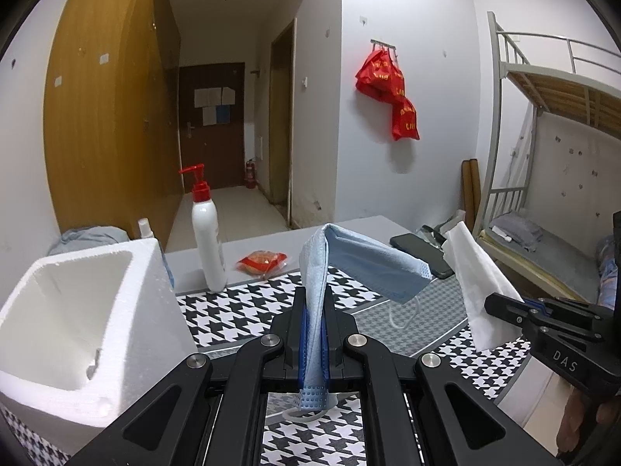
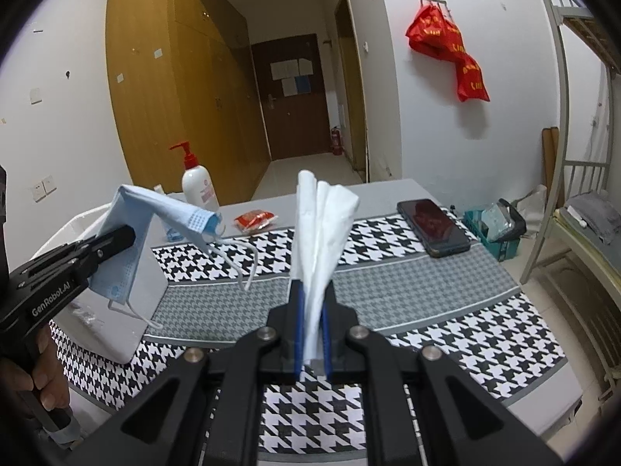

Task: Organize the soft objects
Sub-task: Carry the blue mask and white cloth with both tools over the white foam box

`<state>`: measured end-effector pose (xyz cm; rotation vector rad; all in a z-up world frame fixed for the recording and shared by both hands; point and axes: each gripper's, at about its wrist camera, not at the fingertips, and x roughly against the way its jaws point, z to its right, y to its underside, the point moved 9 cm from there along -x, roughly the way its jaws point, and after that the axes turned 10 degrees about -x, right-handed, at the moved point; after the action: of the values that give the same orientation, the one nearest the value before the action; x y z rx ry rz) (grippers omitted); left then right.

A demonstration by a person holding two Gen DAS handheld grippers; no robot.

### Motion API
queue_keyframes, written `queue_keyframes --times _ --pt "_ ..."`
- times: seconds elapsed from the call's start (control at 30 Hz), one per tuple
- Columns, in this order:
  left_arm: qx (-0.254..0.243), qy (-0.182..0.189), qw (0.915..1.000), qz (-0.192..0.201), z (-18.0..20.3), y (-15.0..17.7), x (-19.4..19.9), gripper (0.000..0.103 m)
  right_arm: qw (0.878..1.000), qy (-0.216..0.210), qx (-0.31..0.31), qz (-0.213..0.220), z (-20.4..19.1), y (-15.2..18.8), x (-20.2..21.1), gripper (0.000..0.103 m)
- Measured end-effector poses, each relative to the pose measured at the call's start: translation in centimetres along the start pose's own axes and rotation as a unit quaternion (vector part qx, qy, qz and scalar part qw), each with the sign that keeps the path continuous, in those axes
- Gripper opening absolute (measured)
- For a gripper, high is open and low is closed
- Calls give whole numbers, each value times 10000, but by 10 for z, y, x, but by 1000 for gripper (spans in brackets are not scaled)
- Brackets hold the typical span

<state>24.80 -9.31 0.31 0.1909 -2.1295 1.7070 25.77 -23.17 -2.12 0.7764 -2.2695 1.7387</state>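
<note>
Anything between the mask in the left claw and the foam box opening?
Nothing visible. The left claw is shut on the blue mask, held in the air; the white foam box sits just to its left, top open. The pump bottle stands behind that path, not in it.

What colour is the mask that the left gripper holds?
Light blue, with white ear loops. The mask shows best in the right wrist view, clamped in the left gripper.

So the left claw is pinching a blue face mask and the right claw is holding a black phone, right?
Not quite. The left claw does pinch the blue face mask, but the right claw holds a white tissue, as the right wrist view shows. The black phone lies on the table.
</note>
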Motion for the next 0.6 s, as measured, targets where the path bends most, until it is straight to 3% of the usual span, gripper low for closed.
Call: queue_keyframes --times 0.6 --pt "-78 -198 9993 297 -29 -11 35 6 9991 -198 215 299 -45 -11 15 11"
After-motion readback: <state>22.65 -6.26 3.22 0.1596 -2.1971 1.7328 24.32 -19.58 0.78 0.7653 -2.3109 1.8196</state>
